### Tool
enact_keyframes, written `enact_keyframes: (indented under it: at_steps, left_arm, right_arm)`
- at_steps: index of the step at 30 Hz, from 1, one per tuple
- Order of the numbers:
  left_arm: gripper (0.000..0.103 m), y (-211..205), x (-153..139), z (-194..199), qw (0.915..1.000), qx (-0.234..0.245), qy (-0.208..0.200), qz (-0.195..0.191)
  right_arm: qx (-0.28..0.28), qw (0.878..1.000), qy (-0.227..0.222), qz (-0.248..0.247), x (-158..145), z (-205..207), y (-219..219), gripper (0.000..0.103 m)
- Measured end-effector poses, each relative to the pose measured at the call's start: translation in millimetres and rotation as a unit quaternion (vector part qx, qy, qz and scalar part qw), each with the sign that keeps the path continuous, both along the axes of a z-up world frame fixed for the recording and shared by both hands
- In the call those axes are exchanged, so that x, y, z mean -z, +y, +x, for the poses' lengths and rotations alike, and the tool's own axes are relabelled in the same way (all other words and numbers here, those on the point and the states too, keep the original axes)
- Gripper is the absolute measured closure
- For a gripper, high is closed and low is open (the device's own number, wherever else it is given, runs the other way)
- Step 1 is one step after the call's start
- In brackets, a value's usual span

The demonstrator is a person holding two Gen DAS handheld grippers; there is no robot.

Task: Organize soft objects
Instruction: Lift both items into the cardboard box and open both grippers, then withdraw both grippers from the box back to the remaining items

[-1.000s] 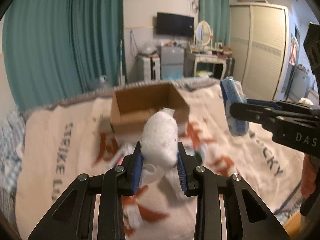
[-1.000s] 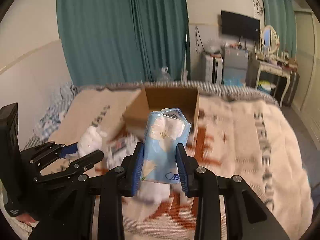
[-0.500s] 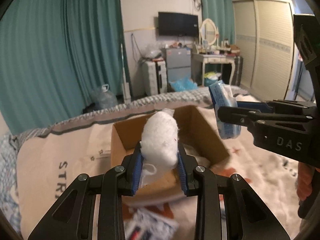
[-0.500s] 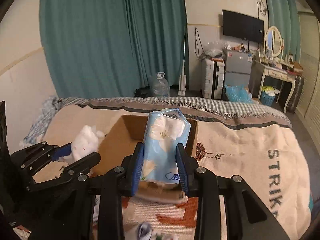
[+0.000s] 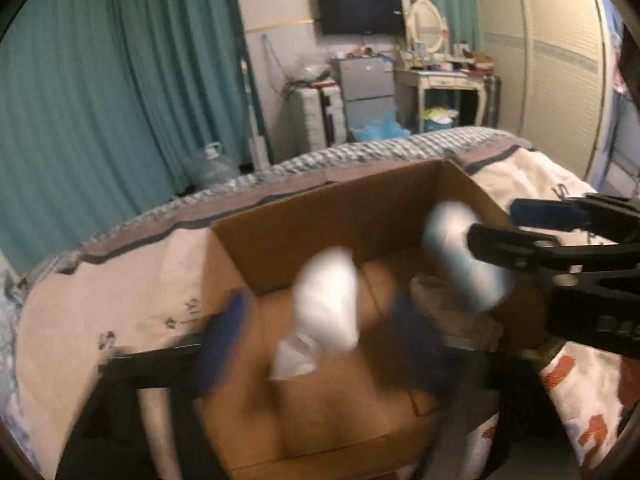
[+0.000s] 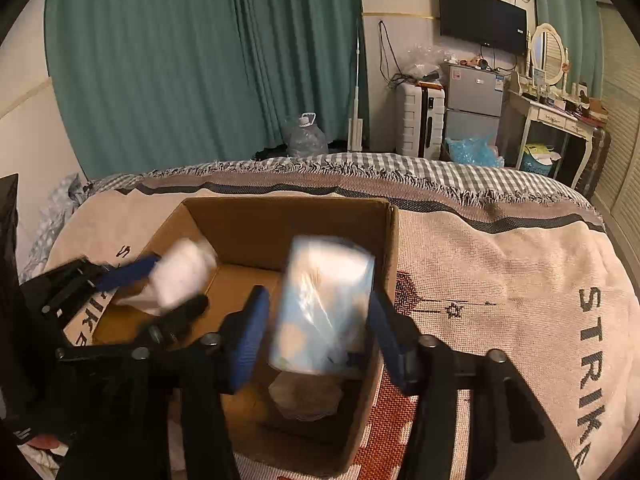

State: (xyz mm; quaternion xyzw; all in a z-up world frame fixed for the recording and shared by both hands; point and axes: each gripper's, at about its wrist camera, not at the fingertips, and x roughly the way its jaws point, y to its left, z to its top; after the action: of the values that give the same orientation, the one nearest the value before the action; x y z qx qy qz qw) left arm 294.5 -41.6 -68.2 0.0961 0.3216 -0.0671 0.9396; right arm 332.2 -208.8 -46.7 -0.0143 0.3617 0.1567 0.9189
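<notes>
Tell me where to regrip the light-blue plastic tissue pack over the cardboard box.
Take the light-blue plastic tissue pack across its two long flat sides, mid-height, coming from above along the right gripper line; it stands nearly upright between the just-opened jaws over the cardboard box.

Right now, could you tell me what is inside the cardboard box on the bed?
On the floor of the cardboard box lies a crumpled pale item. The white soft object and the blue tissue pack, between open grippers, cover part of the bottom.

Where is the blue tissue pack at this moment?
In the right wrist view the blue tissue pack sits between the right claw's just-opened pads, over the cardboard box's right side, with the white soft object to its left.
</notes>
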Motion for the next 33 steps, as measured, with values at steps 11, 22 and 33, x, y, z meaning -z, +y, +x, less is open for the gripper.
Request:
enact_keyframes:
  at_steps: [11, 22, 33]
  left_arm:
    - [0.012, 28, -107, -86, 0.9977, -0.028, -0.062, -0.009]
    - [0.008, 62, -182, -206, 0.9907, -0.026, -0.133, -0.011]
    - [0.008, 78, -74, -225, 0.9982, -0.002, -0.060, 0.005]
  right_arm:
    - [0.022, 0.997, -0.075, -0.010, -129, -99, -16, 0.041]
    - [0.032, 0.991, -0.131, -0.016, -209, -239, -16, 0.000]
    - [0.042, 0.998, -0.045, -0.023, -87, -264, 4, 0.000]
